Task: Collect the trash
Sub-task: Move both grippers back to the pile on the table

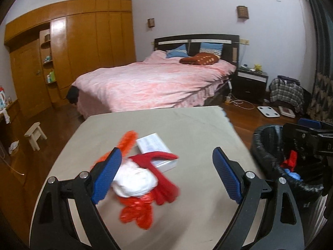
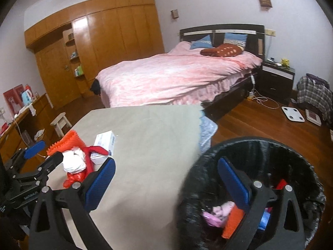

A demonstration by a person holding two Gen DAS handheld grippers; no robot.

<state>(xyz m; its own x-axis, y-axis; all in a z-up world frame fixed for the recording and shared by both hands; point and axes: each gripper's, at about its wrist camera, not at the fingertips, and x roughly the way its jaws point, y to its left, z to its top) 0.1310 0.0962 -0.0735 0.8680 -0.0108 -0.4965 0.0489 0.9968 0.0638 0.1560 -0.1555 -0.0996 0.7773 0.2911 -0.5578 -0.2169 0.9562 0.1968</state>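
Red and orange scraps (image 1: 137,210), a crumpled white wad (image 1: 135,182) and a small white carton (image 1: 157,152) lie heaped together on our grey table (image 1: 187,125), near the edge closest to us, presumably gathered for easy pickup. Just beside the table stands our black-lined bin (image 2: 239,145), already holding some rubbish. Our left gripper (image 1: 166,175) hangs over the heap, jaws spread wide, gripping nothing. Our right gripper (image 2: 166,184) straddles the bin's rim, likewise spread and empty.

Left tool (image 1: 166,175), right tool (image 2: 166,184): black angular arms, blue ribbed pads, silver pivot screws.
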